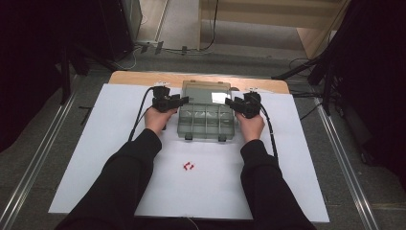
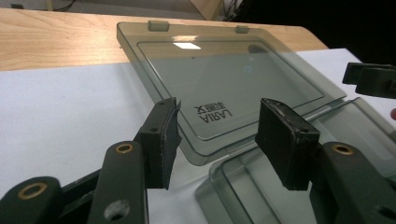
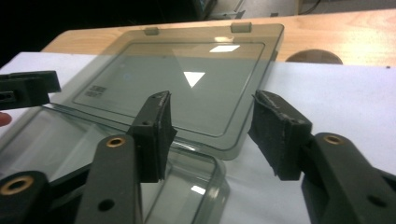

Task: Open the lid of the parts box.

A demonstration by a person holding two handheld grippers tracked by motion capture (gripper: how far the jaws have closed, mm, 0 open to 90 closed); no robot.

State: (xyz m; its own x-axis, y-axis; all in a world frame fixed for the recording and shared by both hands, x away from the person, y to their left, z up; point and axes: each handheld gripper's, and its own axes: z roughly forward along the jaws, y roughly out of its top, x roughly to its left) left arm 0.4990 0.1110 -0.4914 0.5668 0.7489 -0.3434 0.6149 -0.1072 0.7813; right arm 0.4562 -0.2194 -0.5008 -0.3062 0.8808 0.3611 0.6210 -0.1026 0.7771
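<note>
- A clear plastic box [image 1: 206, 122] with small compartments is being worked on at the far middle of the white sheet [image 1: 95, 143] covering the table [image 1: 143, 76]; its lid [image 1: 207, 93] is lying folded back flat beyond the tray, hinged to its far edge.
- The left gripper [image 1: 181, 99] is being held at the left near corner of the lid, jaws spread and nothing pinched; in the left gripper view the lid's corner [image 2: 205, 149] is seen in the gap between the two pads.
- The right gripper [image 1: 231, 102] is being held at the opposite near corner, likewise spread and empty, with the lid's corner [image 3: 224, 144] lying between its jaws.
- The step in hand is judged to be handling the lid from both corners at once. It is best done with both corners taken evenly and both sides swung together, so the thin panel is not being twisted on its hinges.
- The plastic is smoky, see-through and glossy, with rounded corners and a raised inner frame; slipping is likely on so smooth a surface, so the rim should be seated well inside the pads.
- Two small red pieces [image 1: 188, 166] are lying on the sheet nearer the person, well apart from the box.
</note>
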